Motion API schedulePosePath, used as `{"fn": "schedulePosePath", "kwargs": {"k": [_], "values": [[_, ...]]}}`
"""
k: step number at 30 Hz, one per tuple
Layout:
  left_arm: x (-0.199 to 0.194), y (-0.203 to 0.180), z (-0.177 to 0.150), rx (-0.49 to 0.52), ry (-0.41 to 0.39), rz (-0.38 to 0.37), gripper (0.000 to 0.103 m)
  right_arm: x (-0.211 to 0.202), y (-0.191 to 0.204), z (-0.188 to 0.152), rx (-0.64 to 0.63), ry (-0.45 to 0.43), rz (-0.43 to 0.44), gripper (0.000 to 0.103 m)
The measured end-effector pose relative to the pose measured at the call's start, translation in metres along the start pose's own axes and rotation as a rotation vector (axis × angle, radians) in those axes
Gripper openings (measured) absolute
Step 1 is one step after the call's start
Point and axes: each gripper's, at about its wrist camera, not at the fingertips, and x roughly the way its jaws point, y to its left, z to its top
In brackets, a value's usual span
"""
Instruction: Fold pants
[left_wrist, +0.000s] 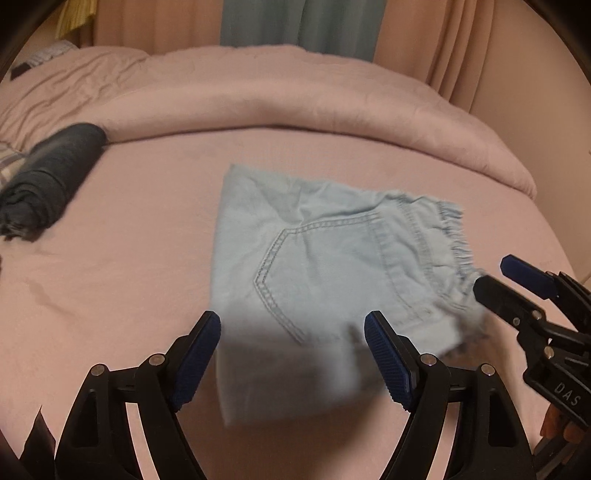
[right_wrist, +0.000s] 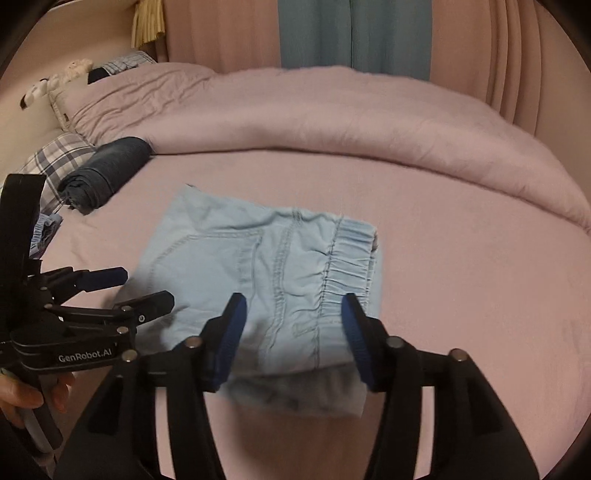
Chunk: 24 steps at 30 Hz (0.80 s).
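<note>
- Left gripper (left_wrist: 291, 332), lower edge of the left wrist view: black arms with blue ribbed pads, jaws spread wide, nothing pinched between them; the near edge of the pants shows in the gap, under the gripper's shadow.
- Right gripper (right_wrist: 291, 321), lower edge of the right wrist view: jaws apart, pads on either side of the elastic waistband end of the pants; the pads do not appear to press the cloth.
- Pants (left_wrist: 325, 273): light blue denim shorts, folded into a compact block, lying flat on the pink sheet at frame centre in both views. A stitched back pocket faces up; the frayed hem lies at the right in the left wrist view, the gathered waistband at the right in the right wrist view.
- Right gripper as seen from the left wrist view, right edge: its tips sit just beside the frayed hem corner.
- Left gripper as seen from the right wrist view, left edge: held by a hand (right_wrist: 26, 395), its tips near the left border of the pants.
- Dark rolled garment (right_wrist: 107, 173): upper left of the frame, well apart from the pants.
- Plaid pillow (right_wrist: 59, 158): just left of the dark roll.
- Pink duvet (right_wrist: 332, 118): bunched in a ridge across the upper half, beyond the pants.
- Curtains (right_wrist: 351, 33): pink with a teal panel, top of the frame.
- The sheet (right_wrist: 461, 277) around the pants carries nothing that blocks either gripper.
</note>
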Motion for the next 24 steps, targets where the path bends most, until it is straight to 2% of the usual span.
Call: {"fn": "schedulePosePath", "kwargs": {"k": [2,4,5,9,16,24], "values": [[-0.018,-0.001,-0.003,-0.004,-0.018,-0.001,0.083,-0.013,0.006,-0.002,-0.003,-0.011,0.004,0.061],[-0.036,-0.003,-0.007,-0.006,-0.037,0.007,0.095,-0.026,0.009,-0.005,-0.003,-0.015,0.013,0.064],[-0.044,-0.003,-0.009,-0.010,-0.046,0.012,0.096,-0.034,0.011,-0.007,-0.002,-0.019,0.018,0.066],[-0.070,-0.003,-0.013,-0.036,-0.058,0.031,0.099,-0.057,0.016,-0.014,0.002,-0.027,0.023,0.074],[-0.107,-0.015,-0.020,-0.034,-0.016,0.090,0.101,-0.098,0.023,-0.017,0.013,-0.044,0.009,0.083],[-0.145,-0.026,-0.023,-0.039,-0.049,0.069,0.101,-0.140,0.027,-0.012,0.015,-0.057,-0.011,0.094]]}}
